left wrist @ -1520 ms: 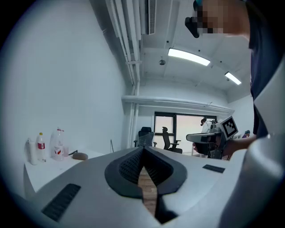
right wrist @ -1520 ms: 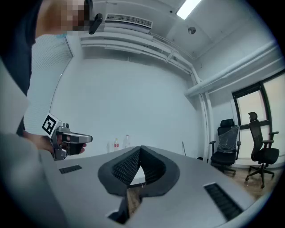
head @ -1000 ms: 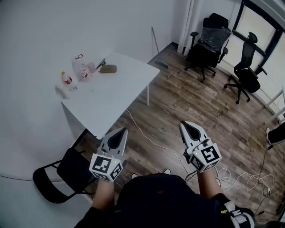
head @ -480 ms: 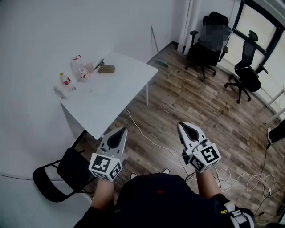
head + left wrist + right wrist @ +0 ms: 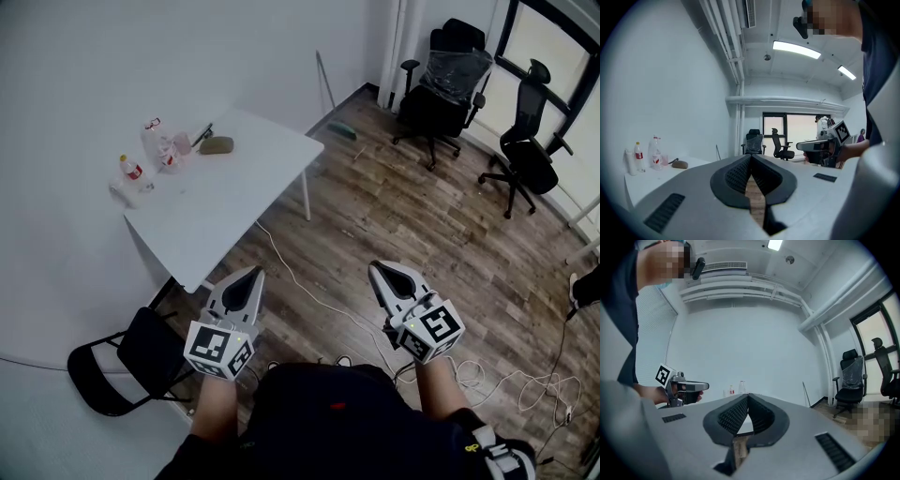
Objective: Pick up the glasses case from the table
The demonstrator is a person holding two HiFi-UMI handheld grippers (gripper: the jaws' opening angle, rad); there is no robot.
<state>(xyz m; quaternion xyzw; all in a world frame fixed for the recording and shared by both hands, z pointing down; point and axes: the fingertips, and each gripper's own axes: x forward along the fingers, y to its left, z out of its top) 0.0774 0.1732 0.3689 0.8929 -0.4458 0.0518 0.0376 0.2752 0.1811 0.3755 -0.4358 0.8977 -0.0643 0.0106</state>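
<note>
The glasses case (image 5: 216, 145), a small olive-brown oval, lies at the far end of the white table (image 5: 234, 202), and shows small in the left gripper view as the glasses case (image 5: 680, 164). My left gripper (image 5: 249, 275) is shut and empty, held over the floor just short of the table's near corner. My right gripper (image 5: 385, 269) is shut with nothing in it, out over the wood floor to the right. Each gripper view shows its own jaws closed tip to tip, the left gripper (image 5: 751, 157) and the right gripper (image 5: 748, 395).
Bottles (image 5: 131, 172) and a clear cup stand at the table's left end by the wall. A black chair (image 5: 117, 361) sits near my left side. Office chairs (image 5: 445, 80) stand at the back right. Cables (image 5: 309, 291) trail over the wood floor.
Both grippers and my view have shifted slightly toward the table; the table and the case sit a little further left in the head view. Both jaws stay shut.
</note>
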